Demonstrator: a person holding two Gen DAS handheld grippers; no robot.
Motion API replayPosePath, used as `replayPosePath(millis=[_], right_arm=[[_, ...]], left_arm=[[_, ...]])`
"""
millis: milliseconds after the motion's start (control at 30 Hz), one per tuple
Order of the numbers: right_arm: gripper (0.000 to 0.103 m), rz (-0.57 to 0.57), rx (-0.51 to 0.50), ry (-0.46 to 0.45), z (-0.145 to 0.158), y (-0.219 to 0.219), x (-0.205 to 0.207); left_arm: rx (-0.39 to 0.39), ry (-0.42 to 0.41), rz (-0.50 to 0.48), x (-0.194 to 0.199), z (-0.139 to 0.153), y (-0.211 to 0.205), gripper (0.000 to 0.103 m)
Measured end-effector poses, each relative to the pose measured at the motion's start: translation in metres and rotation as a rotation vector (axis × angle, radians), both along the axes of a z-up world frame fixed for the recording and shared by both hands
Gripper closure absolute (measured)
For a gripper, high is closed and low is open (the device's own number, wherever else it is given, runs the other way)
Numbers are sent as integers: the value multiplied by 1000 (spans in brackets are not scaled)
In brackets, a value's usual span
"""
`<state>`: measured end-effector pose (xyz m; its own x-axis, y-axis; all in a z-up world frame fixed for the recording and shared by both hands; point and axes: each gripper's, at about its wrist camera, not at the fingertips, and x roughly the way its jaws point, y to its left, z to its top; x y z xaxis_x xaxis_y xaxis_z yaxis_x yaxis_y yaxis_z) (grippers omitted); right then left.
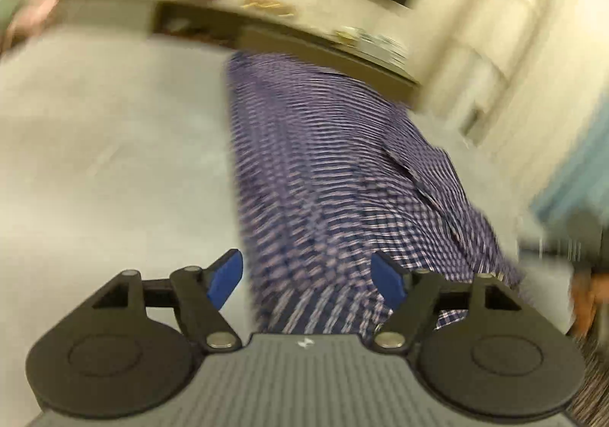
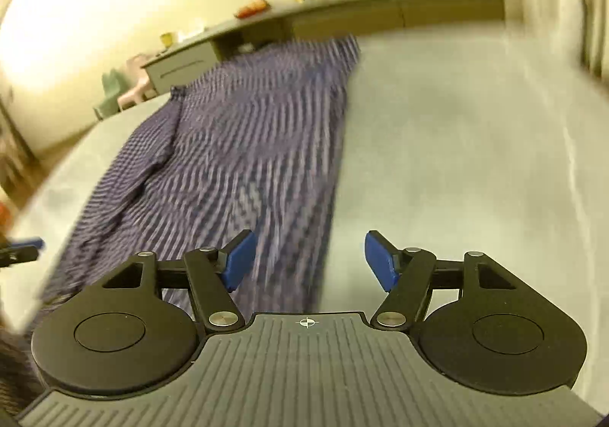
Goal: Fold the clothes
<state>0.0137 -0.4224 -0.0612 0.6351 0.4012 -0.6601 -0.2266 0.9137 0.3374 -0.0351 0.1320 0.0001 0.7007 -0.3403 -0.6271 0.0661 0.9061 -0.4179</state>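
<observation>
Left side first: the left gripper (image 1: 306,284), black-armed with blue pads, hangs released, jaws standing wide with nothing pinched between them. Its left fingertip (image 1: 226,280) sits over the bare pale grey bedsheet (image 1: 114,168), and the cloth edge runs up just inside that pad. Ahead of it and stretching away to the upper right lies the navy-and-white checked cotton shirt (image 1: 323,176), flat on the sheet, its long axis running straight away from the claw. The near end of the garment passes under the gap between the pads; a folded flap or sleeve lies off to the claw's right. Everything is smeared by motion blur, so I'd only call that flap a sleeve as a likely guess.

Now over to the right: the right gripper (image 2: 306,261) is also let go, jaws apart and empty. Here the picture flips: the checked shirt (image 2: 236,153) lies ahead and to the claw's left, its straight right edge running away from just inside the left pad, while the right pad hovers over bare bedsheet (image 2: 475,160). At the far left edge, a sliver of blue and black peeks in, probably the other claw.

So the shirt lies lengthways between the two claws, each one lined up on its own long edge. My read: the next fold turns on gripping the near end, and both claws look about equally close to it.
</observation>
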Motion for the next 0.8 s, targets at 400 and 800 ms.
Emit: replayPosePath(millis=[400,800], right_arm=[[31,102,131,170,-6,-7,-90],[100,184,49,122,2,25,-110]], left_arm=[[-195,146,-35,-52,-28,-3,28],[-124,148,10,-41,-38,-17,98]])
